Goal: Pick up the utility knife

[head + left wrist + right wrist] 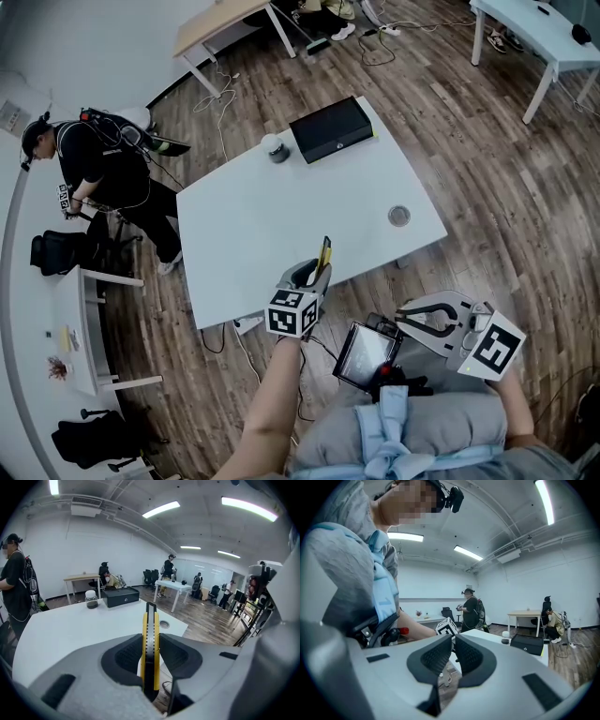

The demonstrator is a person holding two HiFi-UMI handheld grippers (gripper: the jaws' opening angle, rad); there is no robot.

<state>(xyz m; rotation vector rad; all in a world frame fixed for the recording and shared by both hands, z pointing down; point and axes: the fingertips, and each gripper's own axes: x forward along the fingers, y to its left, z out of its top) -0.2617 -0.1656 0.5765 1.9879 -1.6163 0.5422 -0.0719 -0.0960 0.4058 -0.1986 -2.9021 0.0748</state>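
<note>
Two left gripper [313,276] jaws clamp utility knife [150,632], seemingly above table [272,220].

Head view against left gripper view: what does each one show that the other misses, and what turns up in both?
Only the head view shows the right claw, near the person's lap, and a dark screen device beside it. Only the left gripper view shows ceiling strip lights and ribbed black pads pressing the yellow and black utility knife. Both show the left claw gripping that knife, the white rectangular table, the flat black box and the small white-lidded jar.
</note>
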